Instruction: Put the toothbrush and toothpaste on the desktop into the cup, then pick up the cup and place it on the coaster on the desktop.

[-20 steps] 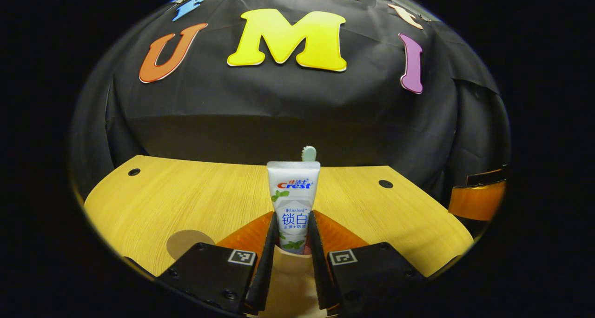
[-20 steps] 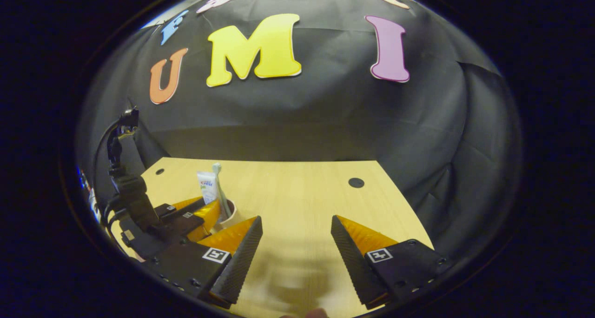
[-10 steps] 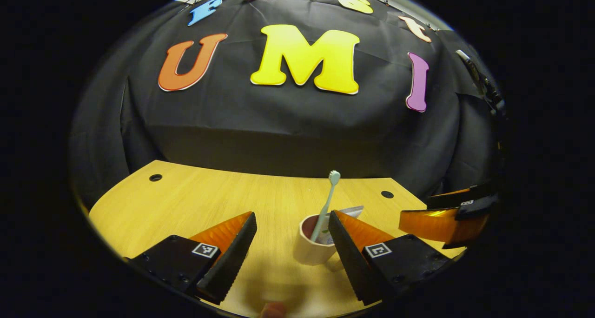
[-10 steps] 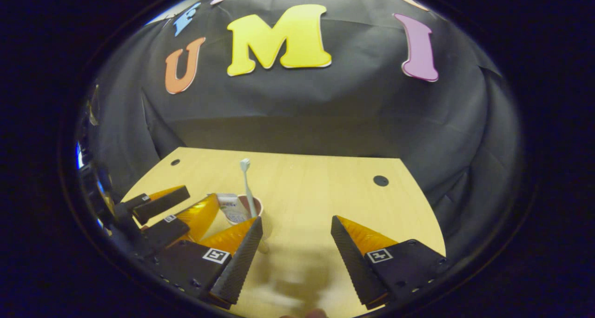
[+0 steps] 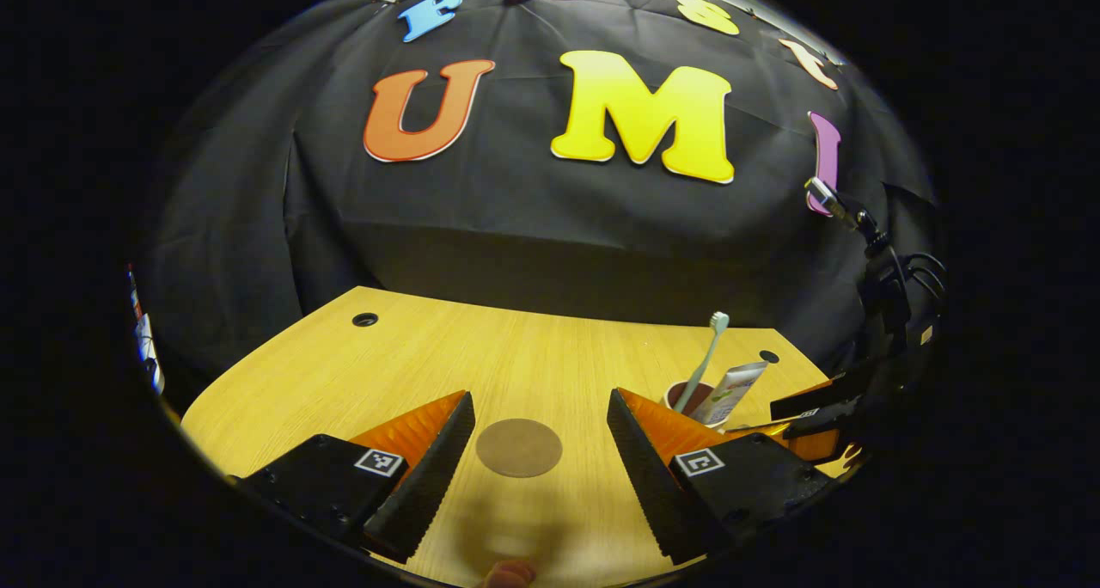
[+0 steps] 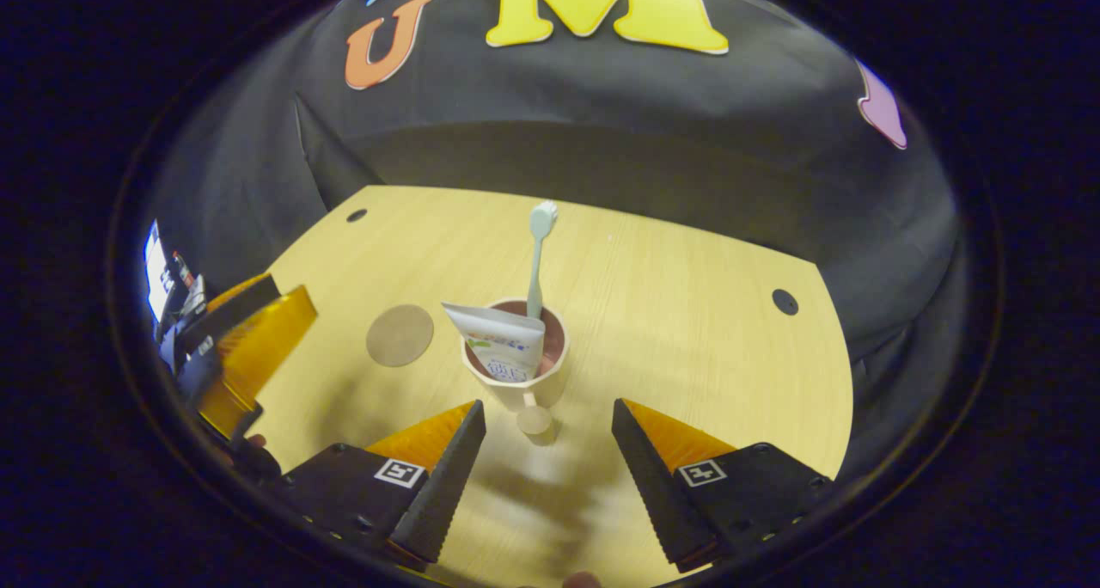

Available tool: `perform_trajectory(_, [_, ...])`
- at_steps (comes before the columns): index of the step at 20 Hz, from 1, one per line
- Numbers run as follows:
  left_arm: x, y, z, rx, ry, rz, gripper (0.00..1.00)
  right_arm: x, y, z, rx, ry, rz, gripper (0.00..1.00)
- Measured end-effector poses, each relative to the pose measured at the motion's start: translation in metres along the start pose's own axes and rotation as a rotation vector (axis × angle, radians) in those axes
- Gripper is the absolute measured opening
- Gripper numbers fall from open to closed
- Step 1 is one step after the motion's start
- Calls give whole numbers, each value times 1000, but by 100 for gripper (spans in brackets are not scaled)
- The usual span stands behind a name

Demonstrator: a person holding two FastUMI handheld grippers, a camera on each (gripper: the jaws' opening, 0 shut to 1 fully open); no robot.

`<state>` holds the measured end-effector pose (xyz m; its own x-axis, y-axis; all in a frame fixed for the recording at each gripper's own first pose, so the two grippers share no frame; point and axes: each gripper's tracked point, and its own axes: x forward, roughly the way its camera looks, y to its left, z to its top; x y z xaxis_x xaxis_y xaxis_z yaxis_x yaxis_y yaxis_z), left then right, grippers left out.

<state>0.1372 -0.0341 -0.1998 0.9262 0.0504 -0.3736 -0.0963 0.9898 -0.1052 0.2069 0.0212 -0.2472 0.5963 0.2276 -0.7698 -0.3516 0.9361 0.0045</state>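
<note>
Both grippers, left and right, spread wide, holding nothing; toothbrush and toothpaste in cup, coaster beside it

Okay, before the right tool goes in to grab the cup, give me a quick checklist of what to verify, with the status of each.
1. Pale green toothbrush in the beige cup: ok, standing in it.
2. White toothpaste tube in the cup: ok, leaning over the rim.
3. Right tool open: ok, and the cup's handle faces it.
4. Left tool out of the way: ok, open, holding nothing, off to the side.
5. Round brown coaster free: ok, bare on the wooden desktop, beside the cup.
6. Cup upright: ok.
</note>
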Motion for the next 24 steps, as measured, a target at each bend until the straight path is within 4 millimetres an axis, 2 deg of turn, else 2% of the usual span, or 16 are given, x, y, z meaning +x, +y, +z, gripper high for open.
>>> perform_trajectory(4, [-8,40,0,-78,14,87,98,16,3,-5,-5,116,13,91])
perform_trajectory(7, [-14,69,-13,-138,49,143,98,28,4,-6,-23,199,30,90])
perform_trajectory(10, [-20,89,-25,-183,83,190,99,36,13,-6,-22,287,69,75])
perform_trajectory(12, [-25,99,-33,-200,104,217,99,41,20,-8,-10,322,105,71])
perform_trajectory(14, [-32,104,-42,-215,124,237,99,42,19,-10,-30,351,97,52])
perform_trajectory(15, [-35,105,-44,-224,133,243,99,45,17,-11,-50,356,83,48])
perform_trajectory(17, [-39,106,-48,-235,149,253,99,48,14,-11,-71,360,72,28])
perform_trajectory(22, [-43,107,-55,-236,175,245,99,45,12,-4,-135,350,36,13])
perform_trajectory(23, [-45,108,-56,-234,174,245,99,42,12,-1,-138,345,30,6])
perform_trajectory(24, [-45,109,-56,-232,174,243,99,42,11,0,-146,338,23,6])
